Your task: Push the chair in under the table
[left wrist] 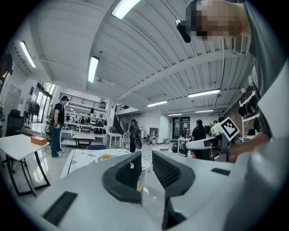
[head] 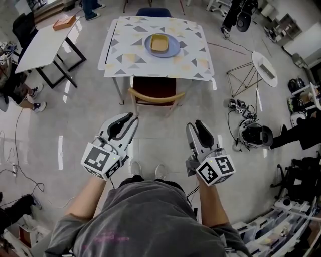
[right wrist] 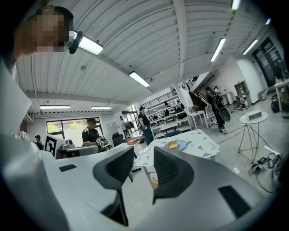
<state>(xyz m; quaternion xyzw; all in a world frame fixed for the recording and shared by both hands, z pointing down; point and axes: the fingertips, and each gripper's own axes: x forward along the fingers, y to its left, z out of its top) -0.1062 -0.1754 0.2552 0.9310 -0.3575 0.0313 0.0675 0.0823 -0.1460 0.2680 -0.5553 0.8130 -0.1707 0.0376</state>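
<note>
The wooden-backed chair (head: 153, 93) stands at the near side of the table with the triangle-patterned top (head: 125, 60). Its dark red seat is tucked partly beneath the near edge, and its curved backrest stands out on the near side of that edge. Both tongs are held well short of the chair on its near side, close in front of the person's body, and neither touches it. The left gripper (head: 131, 119) is to the near left of the backrest, its tips aimed towards the chair's left corner. The right gripper (head: 195, 125) is to the near right, its tips pointing past the chair's right side. In the left gripper view the jaws stand only a narrow way apart with nothing between them, and the tabletop shows beyond. In the right gripper view the jaws stand somewhat wider and are likewise empty, with the table beyond them. On the table's far half sits a blue plate (head: 170, 49) carrying a shallow yellow dish (head: 159, 43). A blue chair (head: 153, 11) stands at the far side.
</note>
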